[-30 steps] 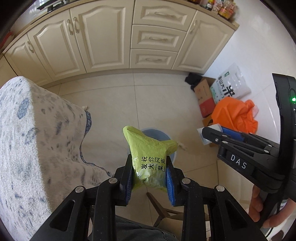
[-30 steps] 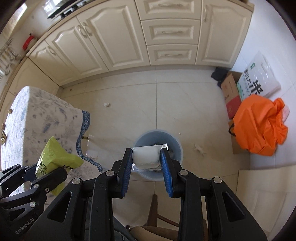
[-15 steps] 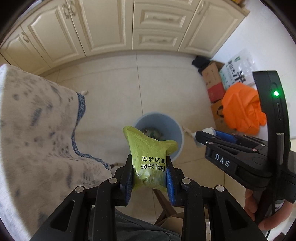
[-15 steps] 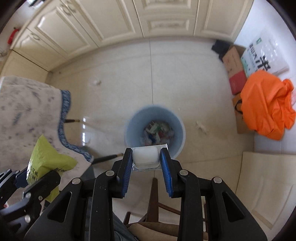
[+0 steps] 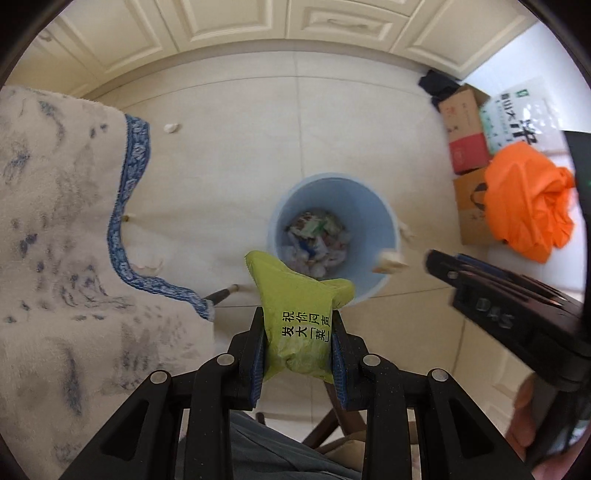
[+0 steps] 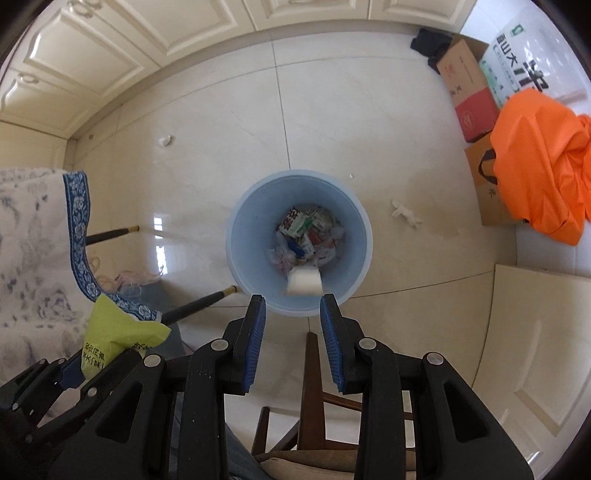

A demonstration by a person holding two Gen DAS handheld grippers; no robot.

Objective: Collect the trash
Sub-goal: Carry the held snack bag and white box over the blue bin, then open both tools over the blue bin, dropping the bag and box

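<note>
A light blue trash bin [image 6: 299,242] stands on the tiled floor with several wrappers in it; it also shows in the left wrist view [image 5: 334,236]. My right gripper [image 6: 293,314] is open above the bin's near rim. A white packet [image 6: 304,282] is in the air just below it, over the bin; the left wrist view shows it blurred [image 5: 389,262]. My left gripper [image 5: 298,350] is shut on a yellow-green snack bag [image 5: 295,317] with black Chinese print, held above the floor near the bin. That bag also shows in the right wrist view [image 6: 114,332].
A table with a white and blue cloth [image 5: 55,240] is on the left. Cardboard boxes [image 6: 469,88], a rice sack [image 6: 517,62] and an orange bag [image 6: 543,162] stand at the right. Paper scraps [image 6: 406,216] [image 6: 165,140] lie on the floor. Cabinets [image 6: 147,33] line the back. A wooden chair [image 6: 314,398] is below me.
Both grippers have tilted down over the bin. My right gripper has opened and let go of the white packet, which now falls toward the bin. The left still grips the bag.
</note>
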